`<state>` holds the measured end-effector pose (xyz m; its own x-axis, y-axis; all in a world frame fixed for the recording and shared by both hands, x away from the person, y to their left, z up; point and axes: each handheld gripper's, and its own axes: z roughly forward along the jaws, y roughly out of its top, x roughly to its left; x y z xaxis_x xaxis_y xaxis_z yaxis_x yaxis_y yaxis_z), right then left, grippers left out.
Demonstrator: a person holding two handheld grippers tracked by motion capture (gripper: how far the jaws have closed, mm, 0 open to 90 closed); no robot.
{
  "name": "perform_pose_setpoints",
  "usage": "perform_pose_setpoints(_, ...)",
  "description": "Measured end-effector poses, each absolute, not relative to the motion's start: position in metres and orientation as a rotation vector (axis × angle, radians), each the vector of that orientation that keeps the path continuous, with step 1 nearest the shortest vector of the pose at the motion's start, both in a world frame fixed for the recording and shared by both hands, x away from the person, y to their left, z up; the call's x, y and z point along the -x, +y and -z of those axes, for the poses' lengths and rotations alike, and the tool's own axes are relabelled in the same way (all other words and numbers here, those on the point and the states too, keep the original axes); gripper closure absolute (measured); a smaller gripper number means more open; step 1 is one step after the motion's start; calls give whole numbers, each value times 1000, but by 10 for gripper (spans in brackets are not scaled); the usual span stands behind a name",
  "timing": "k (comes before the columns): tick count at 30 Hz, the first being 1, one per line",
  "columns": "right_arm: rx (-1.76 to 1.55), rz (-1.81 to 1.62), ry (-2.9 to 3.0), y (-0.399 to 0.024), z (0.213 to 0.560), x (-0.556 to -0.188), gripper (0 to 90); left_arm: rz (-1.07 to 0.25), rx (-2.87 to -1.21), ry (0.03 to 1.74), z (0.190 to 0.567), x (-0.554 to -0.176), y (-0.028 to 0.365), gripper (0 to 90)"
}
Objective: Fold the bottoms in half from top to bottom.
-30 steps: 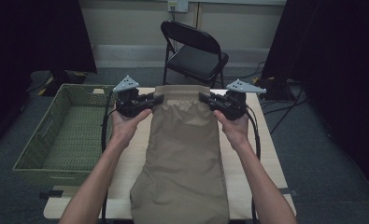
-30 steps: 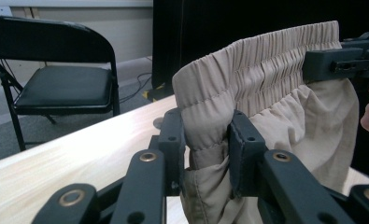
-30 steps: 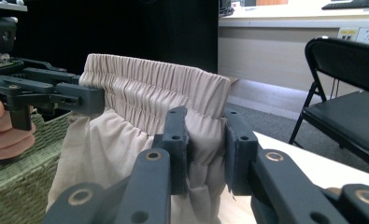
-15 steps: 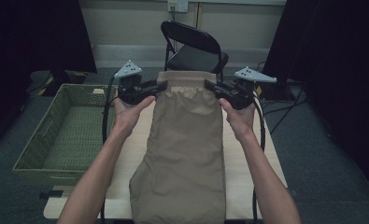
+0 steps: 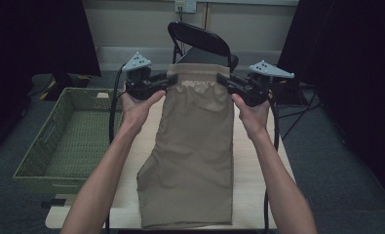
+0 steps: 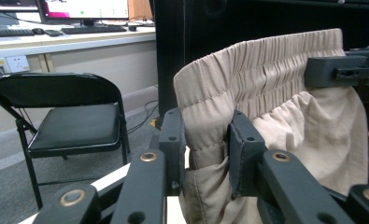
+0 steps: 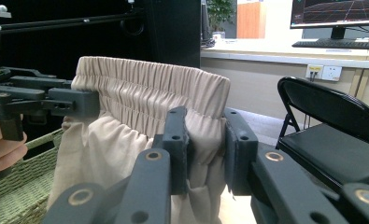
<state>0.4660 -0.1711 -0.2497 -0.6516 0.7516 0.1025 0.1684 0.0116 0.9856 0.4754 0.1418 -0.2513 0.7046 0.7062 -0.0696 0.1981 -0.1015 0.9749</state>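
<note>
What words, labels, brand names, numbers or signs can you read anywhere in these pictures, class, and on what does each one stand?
None can be read.
Monitor on the desk, left gripper view: bright coloured marks, too blurred to read.
Second monitor, right gripper view: a grid drawing, no legible text.
Wall socket: no readable marking.
Beige shorts, grippers, green basket and folding chair: no label or print visible.
</note>
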Motion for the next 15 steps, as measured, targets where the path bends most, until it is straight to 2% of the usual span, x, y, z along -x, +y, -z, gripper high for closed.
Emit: perform_pose_setpoints(15,-986,-1637,1921,-172,280,-483,734,-502,-1709,748,286,-488,141,702)
